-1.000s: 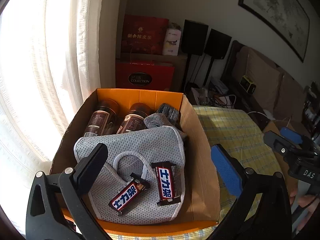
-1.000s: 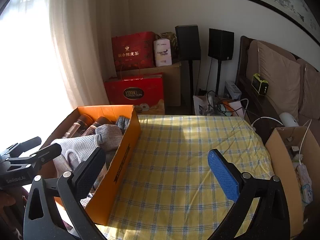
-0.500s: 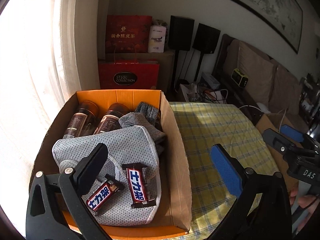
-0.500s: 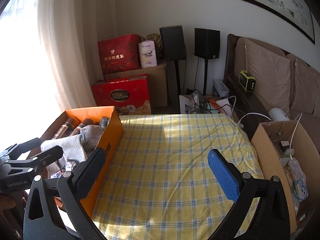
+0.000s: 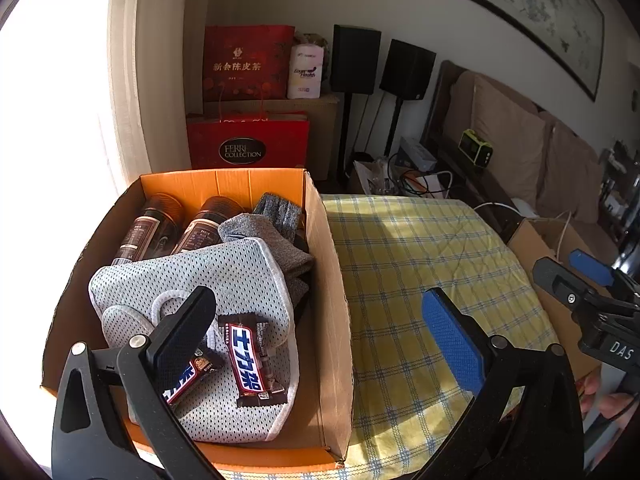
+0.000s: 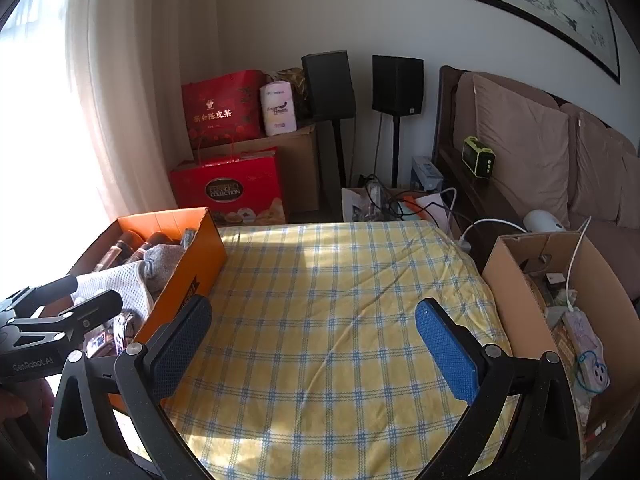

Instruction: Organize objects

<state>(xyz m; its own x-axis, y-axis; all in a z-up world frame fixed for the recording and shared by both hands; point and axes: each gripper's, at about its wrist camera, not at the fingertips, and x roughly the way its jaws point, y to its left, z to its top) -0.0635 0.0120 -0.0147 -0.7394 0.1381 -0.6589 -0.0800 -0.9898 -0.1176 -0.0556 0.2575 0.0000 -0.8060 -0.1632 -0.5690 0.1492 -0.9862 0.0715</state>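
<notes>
Left gripper [image 5: 320, 320] has shifted right; bag [image 5: 248, 148] reads "FERRE COLLECTION".

The desk [image 6: 332, 320], under its yellow checked cloth, lies bare from the orange box [image 6: 196, 268] on its left to the brown carton [image 6: 516, 292] just off its right edge; passage there is open. The orange box is full: two brown jars [image 5: 176, 226] at the back, grey socks [image 5: 276, 232], a mesh cloth [image 5: 224, 276] with two chocolate bars [image 5: 248, 360] on top. Its upright walls bar entry from the sides; only the top is open.
</notes>
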